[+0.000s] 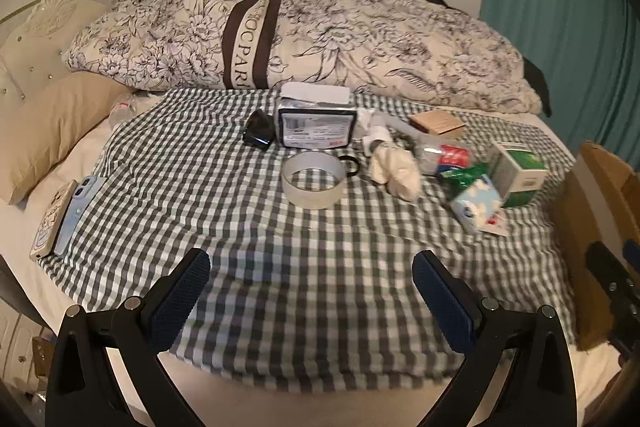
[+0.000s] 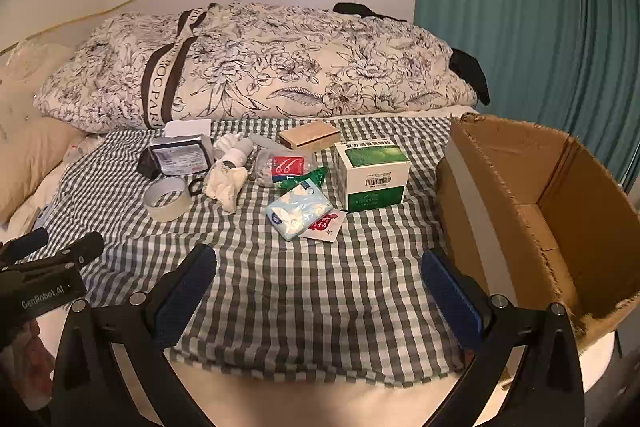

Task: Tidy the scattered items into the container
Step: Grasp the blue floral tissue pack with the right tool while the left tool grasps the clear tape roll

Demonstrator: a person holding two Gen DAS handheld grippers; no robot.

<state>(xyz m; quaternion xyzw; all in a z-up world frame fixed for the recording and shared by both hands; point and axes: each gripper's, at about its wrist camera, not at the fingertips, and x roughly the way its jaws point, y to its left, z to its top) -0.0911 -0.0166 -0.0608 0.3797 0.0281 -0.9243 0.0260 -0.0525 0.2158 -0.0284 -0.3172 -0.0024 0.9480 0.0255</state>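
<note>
On the bed, a checked cloth [image 2: 280, 291] carries the scattered items, and the open cardboard box [image 2: 560, 195] that should receive them stands at the cloth's right edge, apparently empty. The left claw [image 1: 310, 275] and the right claw [image 2: 318, 269] both hover over bare cloth with jaws spread wide and nothing between them. Nearest the right claw lie a blue tissue pack [image 2: 298, 213], resting partly on a small red-and-white sachet [image 2: 326, 227], and behind them a green-and-white medicine box [image 2: 372, 173] close to the cardboard box. Farther left sit a roll of tape [image 1: 314, 179], a crumpled cream cloth [image 1: 394, 173], a black-framed package [image 1: 316, 127] and a wooden block [image 1: 438, 123]. The likely trouble is the soft footing: a claw pressing down on the bed could pinch the checked cloth along with an item and drag the neighbours. The flat sachet may slip from the pads, and the wide medicine box could twist out of a shallow hold.
</note>
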